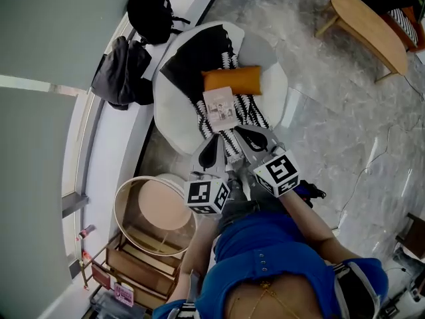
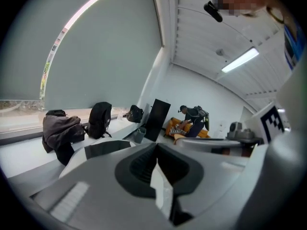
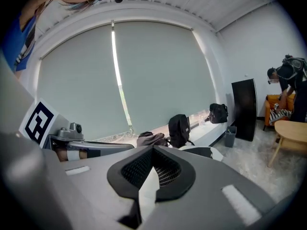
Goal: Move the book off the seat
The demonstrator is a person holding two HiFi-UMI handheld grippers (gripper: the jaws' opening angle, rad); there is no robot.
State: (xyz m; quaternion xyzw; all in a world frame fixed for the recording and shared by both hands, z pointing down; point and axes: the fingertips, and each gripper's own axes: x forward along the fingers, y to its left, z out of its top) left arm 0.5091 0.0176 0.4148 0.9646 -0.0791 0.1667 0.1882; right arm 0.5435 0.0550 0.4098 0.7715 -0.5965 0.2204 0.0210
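Note:
A pale book (image 1: 220,105) lies flat on a black-and-white patterned throw, just in front of an orange cushion (image 1: 232,80), on the round white seat (image 1: 171,115). Both grippers are held side by side at the seat's near edge, short of the book. My left gripper (image 1: 214,145) is shut with nothing between its pads; in the left gripper view its jaws (image 2: 156,166) meet. My right gripper (image 1: 240,131) is likewise shut and empty, and its jaws (image 3: 152,169) are closed in the right gripper view. The book is hidden in both gripper views.
A black backpack (image 1: 151,10) and a grey jacket (image 1: 123,72) sit on the windowsill left of the seat. A round wooden tub (image 1: 154,211) stands near left. A wooden table (image 1: 368,22) is far right. Another person (image 2: 192,121) bends over an orange sofa in the distance.

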